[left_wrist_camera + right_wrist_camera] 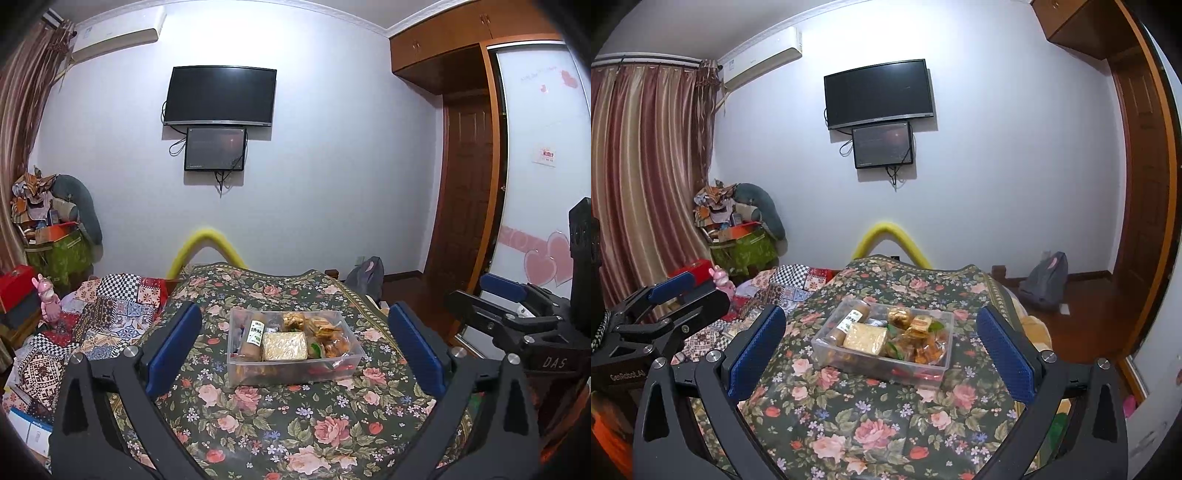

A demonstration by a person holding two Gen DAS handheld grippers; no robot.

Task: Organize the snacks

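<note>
1. Step in hand, by judgement: either the first reach toward the snacks or a pause after the last placement; impossible to tell which from this moment alone.
2. Left hand-held gripper [293, 349]: blue pads wide apart, holding nothing, raised above the floral cloth [258, 417] and aimed at the clear plastic box [295, 373].
3. Right hand-held gripper [881, 345]: also spread wide, empty, pointed at the same box [879, 365] from a little to the side.
4. Box position: near the middle of the floral-covered surface, well apart from both pairs of fingers; desk or bed underneath, not possible to tell.
5. Contents: a brown roll with a white label [253, 339] along one side, a pale yellow wrapped block [285, 346] just beside it, small golden and orange wrapped pieces [332, 339] on the other side, something red low against the front wall.
6. Advice for doing it well: better to approach from above and close on one packet only, since the packets touch one another.
7. Soft wrappers probably crush easily, so a gentle squeeze seems wise.
8. Light box, likely to slide on the cloth if pushed; useful to steady its rim with the other gripper.
</note>
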